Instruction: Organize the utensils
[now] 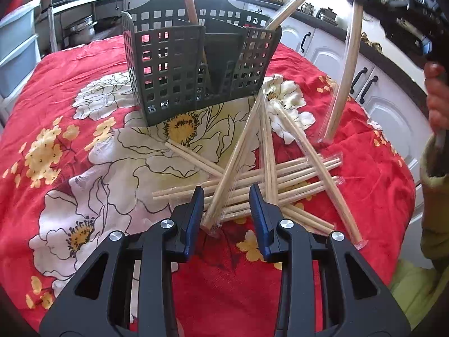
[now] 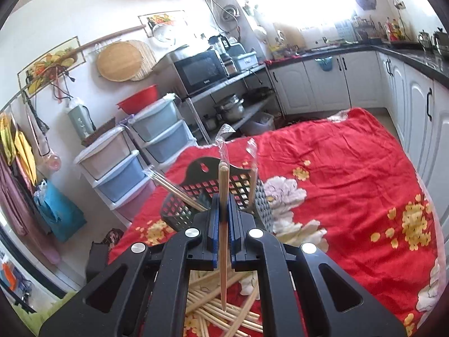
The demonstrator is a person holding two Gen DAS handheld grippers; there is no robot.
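The left tongs (image 1: 226,193) sit at the lower middle of the left wrist view, tilted downward, their blue fingers (image 1: 193,216) apart and pressing on nothing. The right tongs (image 2: 223,205) are closed. At the right edge of the left view a hand (image 1: 436,95), probably the right one, appears blurred.

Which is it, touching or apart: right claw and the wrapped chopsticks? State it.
Touching. The right wrist view shows the right claw shut on the wrapped chopsticks, both pads pressed against the wrapper, holding the pair upright in front of the basket.

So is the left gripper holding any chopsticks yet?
No, the left gripper stands open above the chopstick pile, its pads pressing on nothing.
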